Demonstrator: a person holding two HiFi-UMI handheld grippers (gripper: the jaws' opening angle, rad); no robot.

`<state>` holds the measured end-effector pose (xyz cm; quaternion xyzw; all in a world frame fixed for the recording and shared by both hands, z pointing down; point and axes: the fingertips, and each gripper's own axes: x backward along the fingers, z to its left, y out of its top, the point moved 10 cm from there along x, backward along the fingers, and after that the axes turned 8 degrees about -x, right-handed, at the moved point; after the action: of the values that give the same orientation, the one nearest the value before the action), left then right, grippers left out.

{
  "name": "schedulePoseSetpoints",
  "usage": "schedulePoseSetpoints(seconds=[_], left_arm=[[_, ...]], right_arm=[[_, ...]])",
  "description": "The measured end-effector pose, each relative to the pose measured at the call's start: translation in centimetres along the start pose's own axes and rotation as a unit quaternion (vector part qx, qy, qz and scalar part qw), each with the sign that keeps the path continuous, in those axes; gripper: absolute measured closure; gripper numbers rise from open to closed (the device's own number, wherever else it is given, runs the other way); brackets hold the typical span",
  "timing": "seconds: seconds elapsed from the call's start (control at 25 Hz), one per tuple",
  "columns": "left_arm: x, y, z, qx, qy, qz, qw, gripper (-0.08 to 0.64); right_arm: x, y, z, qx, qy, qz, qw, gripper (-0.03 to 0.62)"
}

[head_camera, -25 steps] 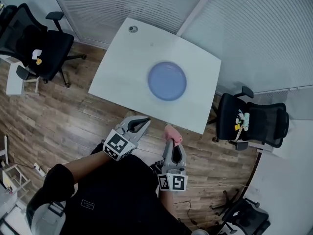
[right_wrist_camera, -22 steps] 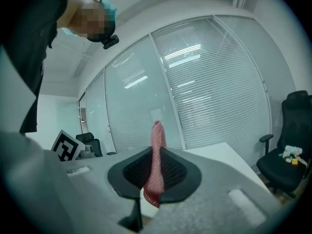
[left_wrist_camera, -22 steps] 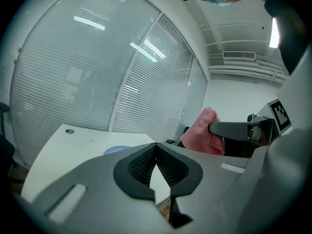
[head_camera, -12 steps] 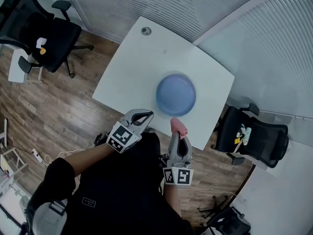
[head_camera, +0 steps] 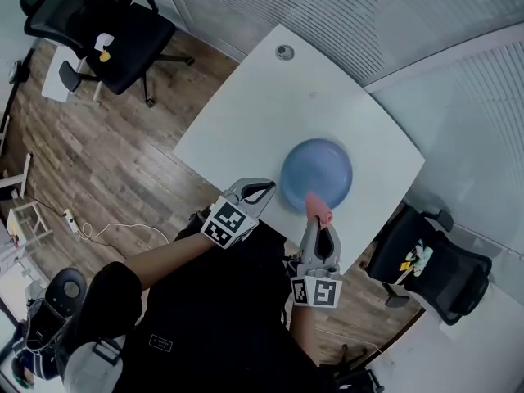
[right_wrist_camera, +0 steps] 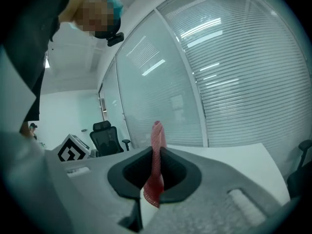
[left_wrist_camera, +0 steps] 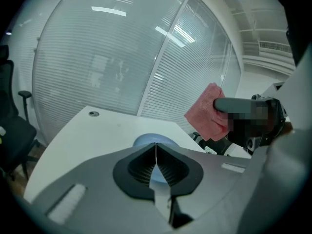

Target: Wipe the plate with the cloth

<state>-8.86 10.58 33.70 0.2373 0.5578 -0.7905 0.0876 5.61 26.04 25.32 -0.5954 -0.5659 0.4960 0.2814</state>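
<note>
A round blue plate [head_camera: 317,175] lies on the white table [head_camera: 246,121] near its front edge. My right gripper [head_camera: 315,219] is shut on a pink cloth [head_camera: 318,209], whose tip sticks up at the plate's near rim. In the right gripper view the cloth [right_wrist_camera: 156,155] stands pinched upright between the jaws of the right gripper [right_wrist_camera: 157,152]. My left gripper [head_camera: 270,188] is shut with nothing in it, just left of the plate's near edge. From the left gripper [left_wrist_camera: 156,147] I see the plate [left_wrist_camera: 146,140] straight ahead and the cloth [left_wrist_camera: 207,113] to the right.
A black office chair [head_camera: 115,31] stands at the far left on the wood floor, another chair [head_camera: 434,268] at the right beside the table. A round cable grommet [head_camera: 284,52] sits near the table's far corner. Glass walls with blinds run behind the table.
Both grippers have moved forward toward the table. The cloth's tip has gone from over the floor to the plate's near rim, and the left gripper now reaches the table's edge.
</note>
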Motion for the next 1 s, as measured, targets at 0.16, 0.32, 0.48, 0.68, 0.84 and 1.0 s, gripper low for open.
schedulePoseSetpoints(seconds=[0.16, 0.32, 0.48, 0.68, 0.84, 1.0], left_arm=[[-2.8, -2.0, -0.4, 0.01, 0.033, 0.038, 0.9987, 0.52], [-5.6, -3.5, -0.9, 0.072, 0.052, 0.078, 0.993, 0.484], [-8.1, -4.6, -0.9, 0.104, 0.065, 0.098, 0.9877, 0.452], [-10.4, -5.9, -0.2, 0.158, 0.086, 0.124, 0.9758, 0.397], [-11.4, -6.7, 0.0, 0.192, 0.105, 0.129, 0.9671, 0.396], [-11.9, -7.4, 0.2, 0.218, 0.117, 0.142, 0.9583, 0.39]], right_arm=[[-1.5, -0.5, -2.9, 0.005, 0.029, 0.029, 0.999, 0.566], [-3.1, -0.8, -6.1, 0.014, 0.048, 0.05, 0.997, 0.566], [-5.0, -1.5, -8.7, 0.04, 0.068, 0.075, 0.994, 0.566], [-7.4, -3.0, -10.7, 0.078, 0.102, 0.107, 0.986, 0.566], [-9.1, -4.4, -11.3, 0.094, 0.134, 0.133, 0.977, 0.566], [-10.8, -5.3, -10.9, 0.132, 0.177, 0.171, 0.96, 0.566]])
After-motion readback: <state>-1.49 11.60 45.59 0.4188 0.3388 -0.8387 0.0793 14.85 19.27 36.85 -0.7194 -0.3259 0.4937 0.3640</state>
